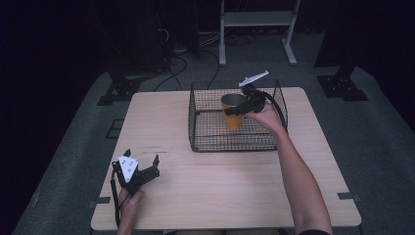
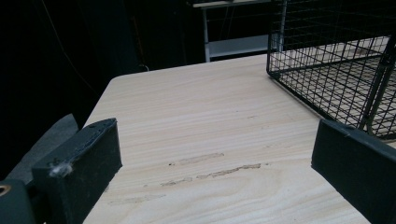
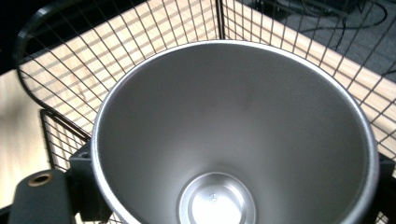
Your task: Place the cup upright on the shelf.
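Your table (image 1: 220,186) carries a black wire basket (image 1: 205,142) toward its far side. Inside that basket stands a yellow cup (image 1: 233,117) with a silvery metal inside — upright, its mouth open to the right gripper view. Your right gripper (image 1: 241,108) reaches in over the basket's right side, jaws clamped on the cup just below its rim. Your left gripper (image 1: 142,159) rests on the table's near left corner, well apart from the basket — jaws spread wide, nothing between them.
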Demonstrator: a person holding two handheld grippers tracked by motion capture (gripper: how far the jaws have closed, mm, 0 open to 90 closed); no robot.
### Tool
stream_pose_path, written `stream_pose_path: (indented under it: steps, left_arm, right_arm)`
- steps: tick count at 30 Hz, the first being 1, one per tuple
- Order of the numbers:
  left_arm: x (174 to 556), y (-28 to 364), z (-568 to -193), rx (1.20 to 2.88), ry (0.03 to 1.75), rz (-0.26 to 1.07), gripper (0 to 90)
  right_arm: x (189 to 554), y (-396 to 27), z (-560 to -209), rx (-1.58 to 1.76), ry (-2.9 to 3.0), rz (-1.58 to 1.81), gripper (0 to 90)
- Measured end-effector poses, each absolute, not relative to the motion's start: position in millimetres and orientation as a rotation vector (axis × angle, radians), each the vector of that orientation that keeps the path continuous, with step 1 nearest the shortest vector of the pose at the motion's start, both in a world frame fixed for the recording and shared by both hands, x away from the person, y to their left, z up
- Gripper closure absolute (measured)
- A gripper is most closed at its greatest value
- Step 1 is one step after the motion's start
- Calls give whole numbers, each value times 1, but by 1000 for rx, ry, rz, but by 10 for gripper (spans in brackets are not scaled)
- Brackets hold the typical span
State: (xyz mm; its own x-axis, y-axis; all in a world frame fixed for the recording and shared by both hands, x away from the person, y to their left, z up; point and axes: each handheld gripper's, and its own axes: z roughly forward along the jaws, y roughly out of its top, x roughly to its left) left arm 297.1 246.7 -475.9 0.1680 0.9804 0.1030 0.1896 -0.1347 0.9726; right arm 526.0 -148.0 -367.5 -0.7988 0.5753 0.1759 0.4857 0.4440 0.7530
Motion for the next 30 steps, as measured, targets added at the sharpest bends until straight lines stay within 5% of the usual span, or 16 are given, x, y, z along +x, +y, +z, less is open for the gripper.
stream_pose_path:
  steps: [30]
  left_arm:
    - [297, 247, -476, 1513, 1175, 1073, 8]
  right_arm:
    - [533, -119, -396, 899, 2628, 1046, 127]
